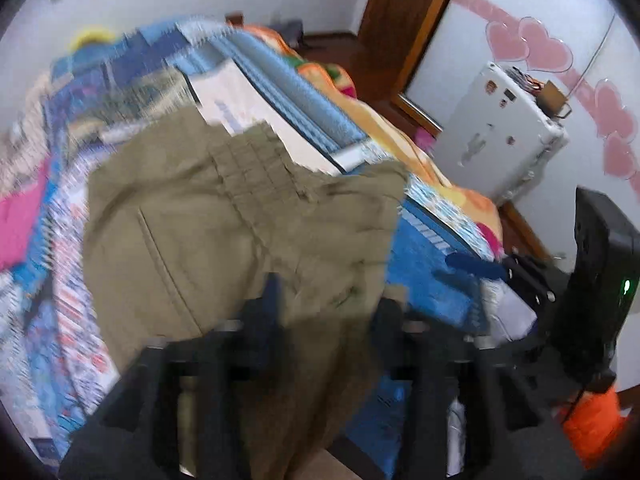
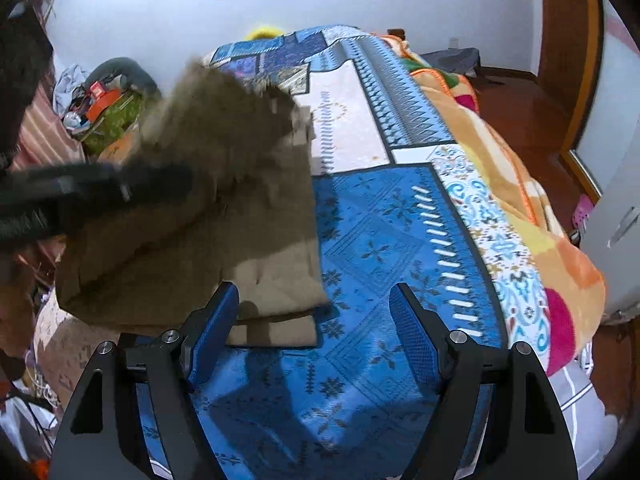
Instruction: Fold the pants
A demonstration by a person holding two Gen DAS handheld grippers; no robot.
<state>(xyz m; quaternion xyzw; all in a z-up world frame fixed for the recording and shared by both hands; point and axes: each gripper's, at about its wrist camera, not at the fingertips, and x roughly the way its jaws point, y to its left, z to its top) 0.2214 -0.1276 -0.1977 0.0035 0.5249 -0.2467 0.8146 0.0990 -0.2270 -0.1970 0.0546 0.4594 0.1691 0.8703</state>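
Note:
Khaki pants (image 1: 224, 216) lie on a bed covered by a blue patterned blanket (image 2: 380, 240). In the left wrist view, blurred by motion, my left gripper (image 1: 328, 304) has its fingers apart with pants fabric between and under them; a grip on the cloth cannot be made out. In the right wrist view the pants (image 2: 224, 184) are partly lifted and folded over, with the left gripper (image 2: 132, 188) as a dark blur against them. My right gripper (image 2: 316, 300) is open and empty just above the blanket, its left finger (image 2: 216, 320) beside the pants' lower edge.
An orange floral quilt (image 2: 520, 200) lies along the bed's right side. A white case (image 1: 500, 132) stands by a wall with pink hearts. Clutter (image 2: 100, 100) sits on the floor at far left. A wooden door frame (image 2: 568, 40) is at right.

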